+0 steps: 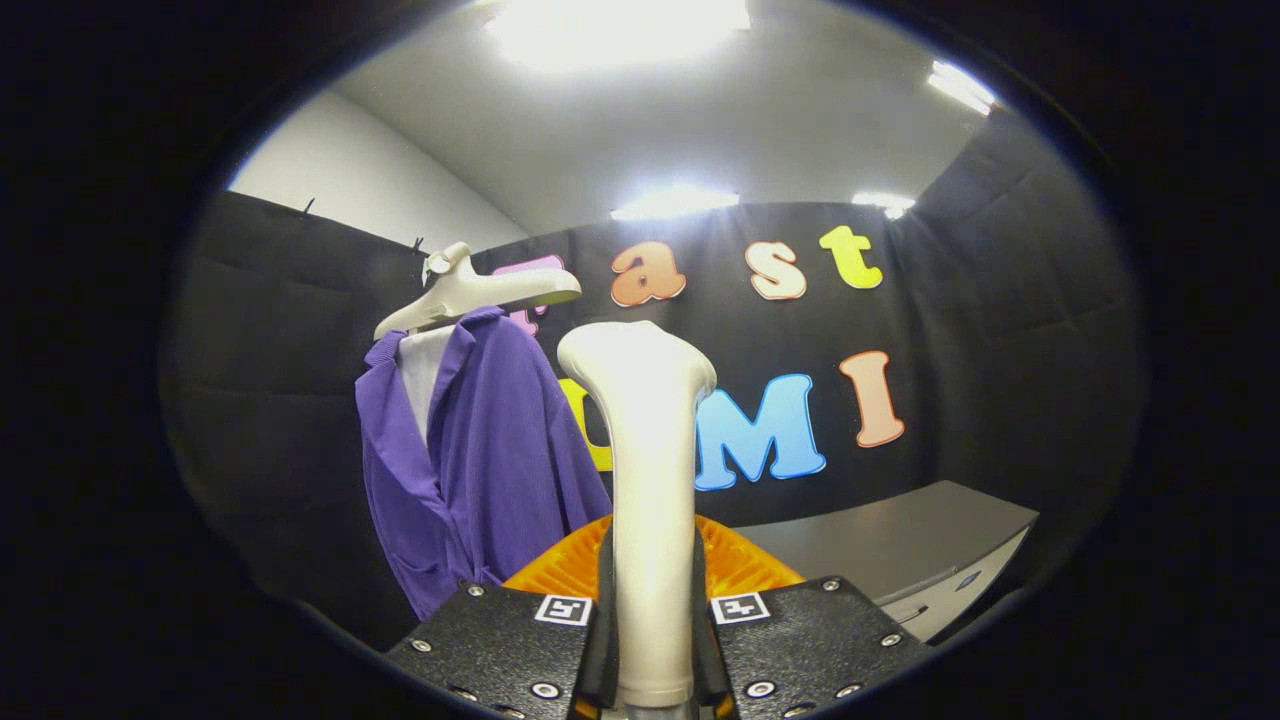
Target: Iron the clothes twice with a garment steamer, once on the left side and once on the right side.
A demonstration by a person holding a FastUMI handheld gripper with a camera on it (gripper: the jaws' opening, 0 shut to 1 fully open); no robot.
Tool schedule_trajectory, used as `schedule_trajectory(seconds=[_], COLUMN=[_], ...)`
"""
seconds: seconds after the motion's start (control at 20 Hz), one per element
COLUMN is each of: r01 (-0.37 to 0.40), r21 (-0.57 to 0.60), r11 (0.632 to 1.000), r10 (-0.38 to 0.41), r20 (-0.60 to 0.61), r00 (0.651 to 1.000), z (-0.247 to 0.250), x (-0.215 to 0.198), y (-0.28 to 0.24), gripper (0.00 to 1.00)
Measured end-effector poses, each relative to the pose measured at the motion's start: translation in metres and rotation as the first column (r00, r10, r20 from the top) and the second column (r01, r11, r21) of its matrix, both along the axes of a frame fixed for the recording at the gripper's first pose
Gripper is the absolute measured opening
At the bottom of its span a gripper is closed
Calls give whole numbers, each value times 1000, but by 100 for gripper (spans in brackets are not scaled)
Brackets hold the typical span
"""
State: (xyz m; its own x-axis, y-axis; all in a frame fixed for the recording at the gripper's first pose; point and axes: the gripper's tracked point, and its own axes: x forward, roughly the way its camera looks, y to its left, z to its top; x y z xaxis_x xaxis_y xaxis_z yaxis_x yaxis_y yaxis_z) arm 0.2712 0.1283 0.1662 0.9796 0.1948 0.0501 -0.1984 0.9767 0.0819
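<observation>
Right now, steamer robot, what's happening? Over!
Gripper shut on the steamer handle, held upright. Purple garment on its hanger, beyond the fingers, to the steamer's left, not touching. Nothing between them.

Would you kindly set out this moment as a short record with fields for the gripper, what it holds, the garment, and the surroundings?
gripper: gripper shut on the steamer, both fingers pressed against its handle
steamer: cream garment steamer, upright between the fingers, head at the top
garment: purple shirt on a pale hanger, beyond the fingers and left of the steamer, apart from it
surroundings: grey table to the right, against the booth's black wall
</observation>
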Motion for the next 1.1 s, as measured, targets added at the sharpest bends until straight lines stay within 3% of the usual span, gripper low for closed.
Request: schedule_trajectory(seconds=[0.35,0.55,1.1], r01=[-99,-112,-172], r21=[-27,-56,-179], r11=[995,992,969], r10=[100,116,153], r20=[65,81,-116], r00=[993,990,981], z=[25,24,-81], x=[0,9,19], y=[86,118,153], gripper=[30,30,31])
